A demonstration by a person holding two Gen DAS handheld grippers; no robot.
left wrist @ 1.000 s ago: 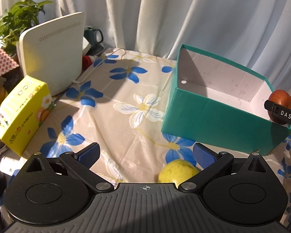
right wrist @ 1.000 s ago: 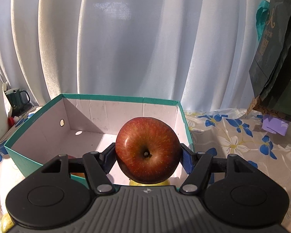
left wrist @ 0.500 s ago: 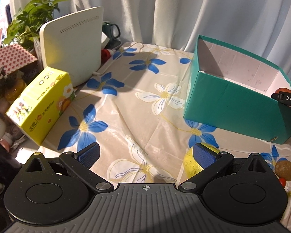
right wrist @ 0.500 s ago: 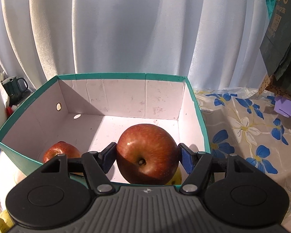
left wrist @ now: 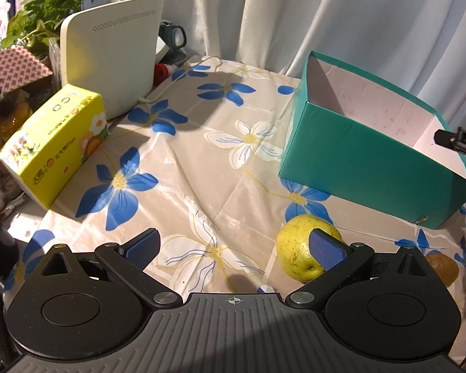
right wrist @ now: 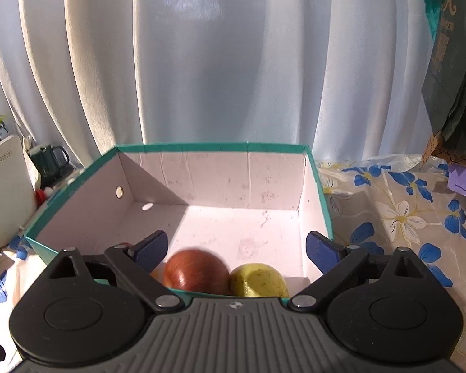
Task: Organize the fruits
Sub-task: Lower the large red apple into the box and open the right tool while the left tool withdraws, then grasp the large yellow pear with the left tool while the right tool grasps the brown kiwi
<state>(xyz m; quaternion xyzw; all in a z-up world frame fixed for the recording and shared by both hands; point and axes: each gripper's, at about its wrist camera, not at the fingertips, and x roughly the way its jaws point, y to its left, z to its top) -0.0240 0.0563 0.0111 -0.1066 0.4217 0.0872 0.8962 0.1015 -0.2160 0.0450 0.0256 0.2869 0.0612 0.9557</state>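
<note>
A glossy red apple, motion-blurred, lies in the teal cardboard box beside a speckled yellow pear, both cut off below. The right gripper is opening, its pads clear. The left gripper gapes, empty, over another yellow pear on the floral tablecloth.

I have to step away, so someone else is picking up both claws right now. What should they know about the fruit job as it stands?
Right claw: jaws opening above the teal box, nothing held between the pads.
Left claw: open and empty, low over the tablecloth; its right pad overlaps the yellow pear in view, contact unclear.
In the box: a red apple beside a yellow fruit, and part of another fruit behind the left finger.
Left: the yellow pear and a brown fruit on the cloth in front of the box.
</note>
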